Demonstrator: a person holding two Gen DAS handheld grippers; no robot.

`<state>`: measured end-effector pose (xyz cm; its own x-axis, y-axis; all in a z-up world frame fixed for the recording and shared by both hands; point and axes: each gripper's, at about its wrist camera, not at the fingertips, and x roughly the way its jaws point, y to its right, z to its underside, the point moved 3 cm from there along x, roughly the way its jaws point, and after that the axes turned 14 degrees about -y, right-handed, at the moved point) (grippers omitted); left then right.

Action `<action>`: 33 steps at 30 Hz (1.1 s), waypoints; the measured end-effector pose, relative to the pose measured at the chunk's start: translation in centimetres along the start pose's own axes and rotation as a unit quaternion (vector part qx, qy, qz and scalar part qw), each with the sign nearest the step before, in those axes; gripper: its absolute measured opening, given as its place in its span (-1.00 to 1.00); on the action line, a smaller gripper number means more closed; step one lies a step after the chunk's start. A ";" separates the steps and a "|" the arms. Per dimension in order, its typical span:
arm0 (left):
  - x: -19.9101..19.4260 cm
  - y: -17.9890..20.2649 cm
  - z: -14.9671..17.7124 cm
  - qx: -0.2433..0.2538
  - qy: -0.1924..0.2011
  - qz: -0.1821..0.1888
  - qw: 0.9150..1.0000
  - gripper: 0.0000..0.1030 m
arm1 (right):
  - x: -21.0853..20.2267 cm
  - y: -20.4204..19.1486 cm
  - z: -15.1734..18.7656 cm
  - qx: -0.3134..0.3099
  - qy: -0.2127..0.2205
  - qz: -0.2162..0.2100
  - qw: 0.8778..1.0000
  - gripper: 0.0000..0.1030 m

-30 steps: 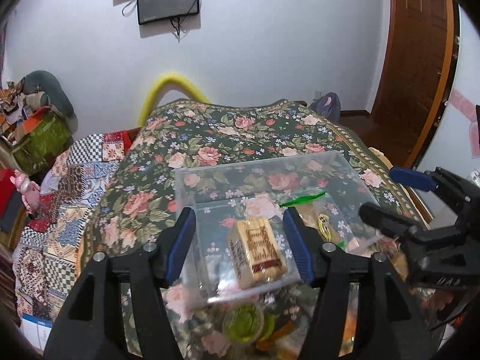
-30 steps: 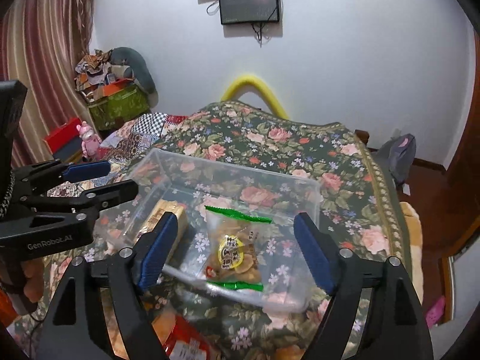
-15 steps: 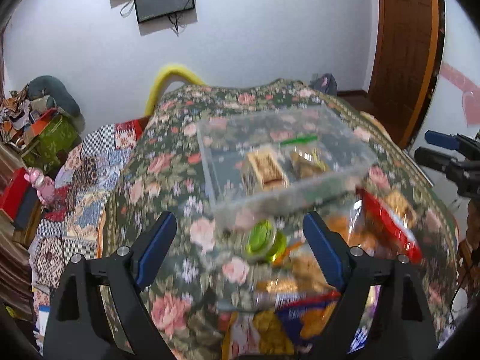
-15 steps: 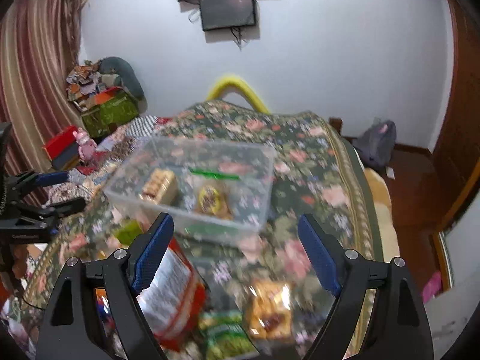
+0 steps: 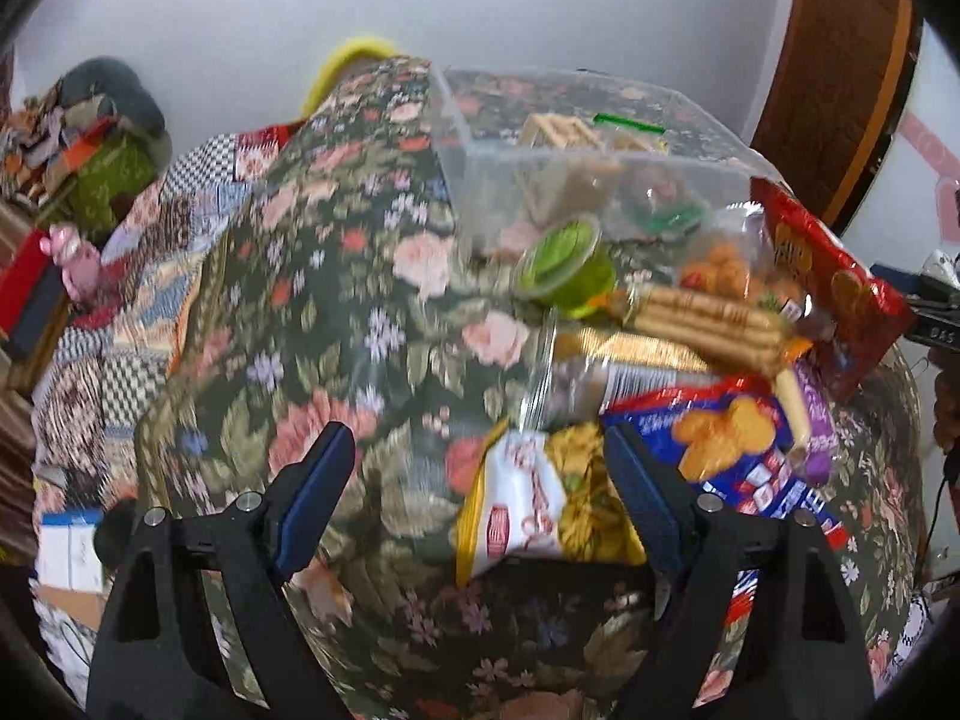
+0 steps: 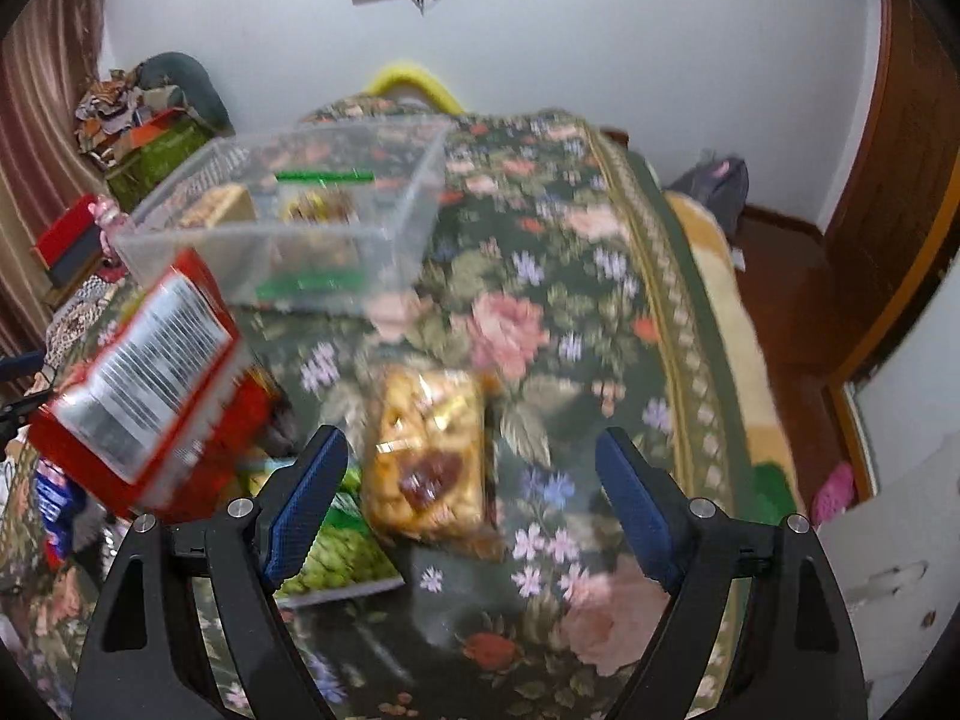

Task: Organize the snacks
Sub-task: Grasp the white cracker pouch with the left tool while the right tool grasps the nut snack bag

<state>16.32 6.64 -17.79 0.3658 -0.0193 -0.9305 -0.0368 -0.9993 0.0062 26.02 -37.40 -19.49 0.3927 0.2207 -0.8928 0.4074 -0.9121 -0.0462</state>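
blue-padded fingers (image 5: 318,498) of the left gripper (image 5: 480,498) stand wide apart, angled down over the flowered bedspread (image 5: 336,312); its jaws have just been opening and then eased in slightly, and nothing is pressed between them. a white and yellow snack bag (image 5: 528,516) lies in the gap nearer the right-hand pad, whether touching it i cannot tell. the right gripper (image 6: 474,498) also tilts downward with its jaws spread, having just opened a little, and grips nothing; a clear packet of golden pastries with a dark red filling (image 6: 429,456) lies between its pads, closer to the left one.

beside that packet sits a green-printed pack (image 6: 336,558), partly under the left pad, and a crinkly red foil bag (image 6: 150,384) with a white label panel rises at the left. from the left wrist view the loose heap goes on: a blue biscuit bag (image 5: 738,450), a clear sleeve of long wafer sticks (image 5: 702,318), a small round green tub (image 5: 567,264) lying tilted, all blurred.

farther off the clear plastic bin (image 6: 288,228), rectangular and thin-walled, rests on the bedspread and holds a tan wafer block (image 5: 558,132) and a green-edged packet (image 6: 318,204). behind are a white wall and a brown wooden door (image 5: 840,78).
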 end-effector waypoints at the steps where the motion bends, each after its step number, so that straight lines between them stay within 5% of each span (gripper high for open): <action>1: 0.2 -0.1 0.1 -0.001 -0.001 -0.001 1.000 0.63 | 0.4 0.0 0.2 0.003 -0.006 -0.005 1.000 0.59; 11: 3.0 -0.1 1.3 -0.034 -0.023 0.033 0.999 0.66 | 3.5 -1.3 0.0 -0.005 -0.033 -0.020 0.999 0.54; 15: 3.0 0.4 1.5 -0.025 -0.020 0.034 0.999 0.65 | 4.6 -1.6 -0.2 -0.002 -0.043 -0.030 0.999 0.23; 17: 3.0 0.5 1.6 -0.026 -0.018 0.039 0.999 0.57 | 4.5 -1.5 -0.2 0.000 -0.035 -0.033 0.999 0.07; 21: 2.4 1.0 2.0 -0.024 -0.017 0.075 0.997 -0.20 | 4.3 -1.3 -0.2 -0.003 -0.034 -0.042 0.999 -0.16; 33: -0.7 -1.0 1.2 -0.054 0.012 0.044 0.998 -0.44 | 2.2 -1.0 0.3 -0.009 -0.018 -0.035 0.999 -0.18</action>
<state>14.95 7.65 -17.57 0.3878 -0.1056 -0.9157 0.0311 -0.9914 0.1275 26.23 -36.12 -21.53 0.3321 0.2711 -0.9035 0.4484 -0.8880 -0.1017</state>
